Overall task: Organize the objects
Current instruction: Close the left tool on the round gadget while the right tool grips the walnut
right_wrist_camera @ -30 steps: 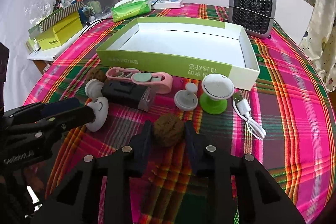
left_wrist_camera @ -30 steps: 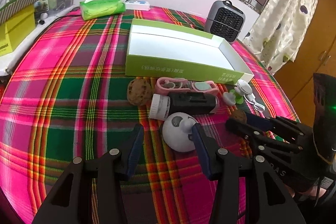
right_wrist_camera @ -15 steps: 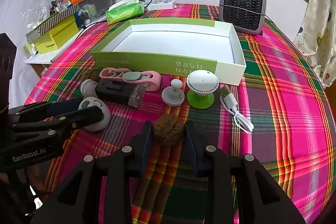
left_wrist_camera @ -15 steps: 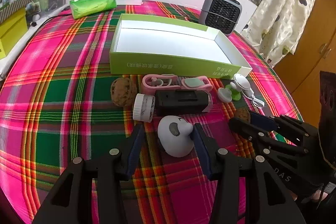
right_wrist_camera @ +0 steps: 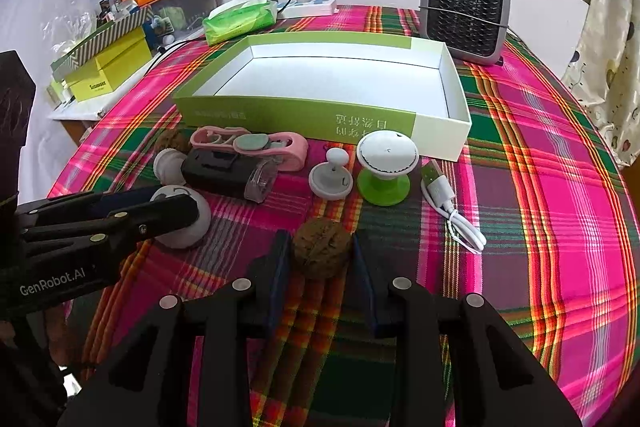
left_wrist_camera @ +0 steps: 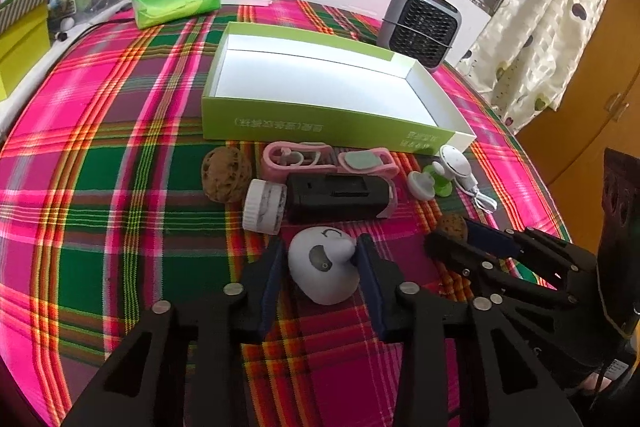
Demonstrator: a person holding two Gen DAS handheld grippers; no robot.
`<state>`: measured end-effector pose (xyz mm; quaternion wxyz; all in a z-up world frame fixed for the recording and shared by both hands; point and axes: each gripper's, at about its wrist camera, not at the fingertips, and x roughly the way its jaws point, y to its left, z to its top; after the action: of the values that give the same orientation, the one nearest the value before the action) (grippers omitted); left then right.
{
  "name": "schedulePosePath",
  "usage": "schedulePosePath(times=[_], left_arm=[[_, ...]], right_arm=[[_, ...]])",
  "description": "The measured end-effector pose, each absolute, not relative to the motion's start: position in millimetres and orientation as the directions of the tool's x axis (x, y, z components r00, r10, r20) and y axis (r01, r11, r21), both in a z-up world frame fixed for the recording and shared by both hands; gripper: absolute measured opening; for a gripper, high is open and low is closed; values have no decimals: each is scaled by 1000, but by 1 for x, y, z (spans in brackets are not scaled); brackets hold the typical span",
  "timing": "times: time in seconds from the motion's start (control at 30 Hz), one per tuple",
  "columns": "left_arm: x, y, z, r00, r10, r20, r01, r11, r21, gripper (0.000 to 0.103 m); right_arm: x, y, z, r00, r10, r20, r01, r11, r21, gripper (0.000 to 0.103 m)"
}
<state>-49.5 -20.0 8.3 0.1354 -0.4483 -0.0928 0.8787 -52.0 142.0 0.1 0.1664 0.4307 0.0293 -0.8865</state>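
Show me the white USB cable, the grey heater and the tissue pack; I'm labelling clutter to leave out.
white USB cable (right_wrist_camera: 452, 211): right wrist view, mid-cord.
grey heater (right_wrist_camera: 466, 13): right wrist view, front grille.
tissue pack (left_wrist_camera: 178, 3): left wrist view, green wrapper's front.

woven plaid cloth (left_wrist_camera: 120, 155) covers the table; matt cardboard box (left_wrist_camera: 312, 123); rough brown ball (right_wrist_camera: 322, 249); smooth white plastic toy (left_wrist_camera: 322, 269).

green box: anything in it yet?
Empty. The green box shows only its bare white floor in both views; the small items still lie on the tablecloth in front of it.
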Motion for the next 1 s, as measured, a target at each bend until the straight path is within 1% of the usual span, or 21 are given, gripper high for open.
schedulePosePath(times=[0.67, 1.0], left_arm=[[-49, -18, 11, -566, 318, -761, -165, -948, -273, 29], [-48, -18, 26, -590, 320, -741, -190, -947, -258, 29]], right_arm=[[-49, 142, 1, -575, -270, -772, 327, -941, 86, 32], [-50, 144, 12, -597, -279, -752, 332, -939, 85, 32]])
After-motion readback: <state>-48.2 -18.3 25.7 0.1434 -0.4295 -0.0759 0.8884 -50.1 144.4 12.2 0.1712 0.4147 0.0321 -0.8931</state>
